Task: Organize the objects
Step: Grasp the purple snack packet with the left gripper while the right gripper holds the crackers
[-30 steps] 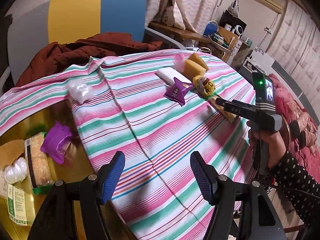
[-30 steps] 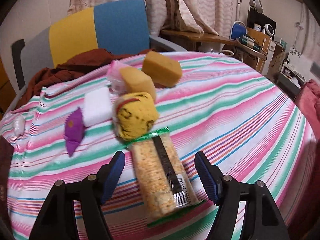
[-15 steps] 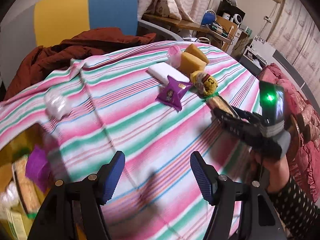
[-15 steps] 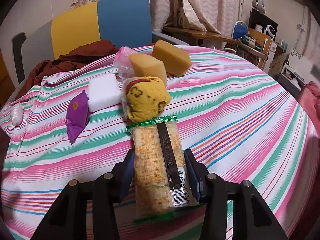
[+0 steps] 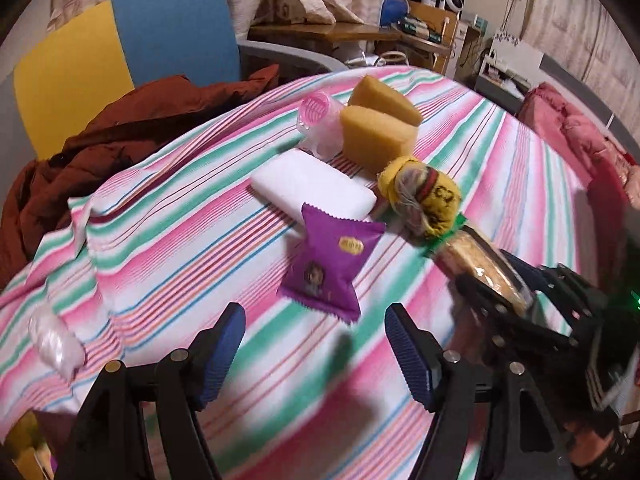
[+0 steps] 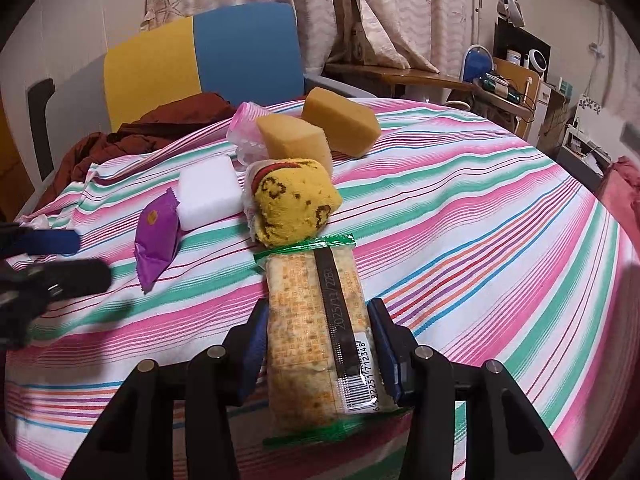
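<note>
While the right gripper (image 6: 318,344) has its blue jaws pressed against both long sides of the cracker packet (image 6: 318,328), which lies lengthwise on the striped tablecloth (image 6: 460,240) of the table, the left gripper (image 5: 314,354) hangs with nothing between its jaws, which have just been opening wider. In the right wrist view the packet's green-edged far end points to twelve o'clock and touches a rolled yellow sock (image 6: 294,206); its barcode end sits between the pads. Beyond the sock, at twelve o'clock, stand two yellow sponge blocks (image 6: 316,132), the nearer one just behind the sock, the farther one off toward one o'clock. A pink hair roller (image 6: 244,132) lies beside the nearer sponge at eleven o'clock. A white block (image 6: 208,192) sits at ten o'clock from the sock, and a purple snack pouch (image 6: 156,240) leans against the block's near corner. In the left wrist view the pouch (image 5: 330,264) lies just ahead of the spread jaws at twelve o'clock, apart from them, with the white block (image 5: 316,188) behind it. A small clear-wrapped white bundle (image 5: 56,344) lies alone at nine o'clock near the cloth's edge. A rust-brown jacket (image 5: 120,136) is heaped at ten o'clock over a yellow and blue chair (image 5: 128,40).
</note>
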The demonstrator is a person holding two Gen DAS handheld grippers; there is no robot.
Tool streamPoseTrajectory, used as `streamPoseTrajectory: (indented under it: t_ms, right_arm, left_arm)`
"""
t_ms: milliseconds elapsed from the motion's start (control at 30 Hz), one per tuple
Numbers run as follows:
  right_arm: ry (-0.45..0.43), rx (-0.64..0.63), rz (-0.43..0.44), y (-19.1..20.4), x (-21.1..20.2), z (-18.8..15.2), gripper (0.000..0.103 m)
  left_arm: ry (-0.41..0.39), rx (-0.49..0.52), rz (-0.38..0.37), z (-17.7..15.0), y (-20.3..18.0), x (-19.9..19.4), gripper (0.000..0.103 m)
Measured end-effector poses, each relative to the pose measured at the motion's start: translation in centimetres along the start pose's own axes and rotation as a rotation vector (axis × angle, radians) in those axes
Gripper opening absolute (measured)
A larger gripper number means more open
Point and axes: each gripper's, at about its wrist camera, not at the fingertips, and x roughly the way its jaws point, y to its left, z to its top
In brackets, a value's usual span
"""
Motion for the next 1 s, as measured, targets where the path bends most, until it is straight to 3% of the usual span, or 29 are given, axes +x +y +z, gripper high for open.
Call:
streamPoseTrajectory:
  t_ms: [400,500,733,1000]
  right_arm:
    - [-0.013,0.009,0.007,-0.2,0.1,-0.2,0.05]
    - [-0.015,0.007,0.003,-0.2,0.2,-0.2,0.05]
    - [-0.02,-0.001,-0.009,0.0,0.2,-0.2,0.049]
    - [-0.024,-0.007,-0.018,0.1,0.2,-0.2,0.049]
  left_arm:
    - [-0.01,-0.024,0.021,1.0,0.3,3.5,0.074]
    - [-0.011,-0.053,-0.006,1.0,0.3,4.0,0.054]
    - [-0.053,-0.05,-0.029,0.2,0.0,3.6,0.051]
    - [-0.107,-0.038,0.014,-2.7,-1.0,1.9,0.051]
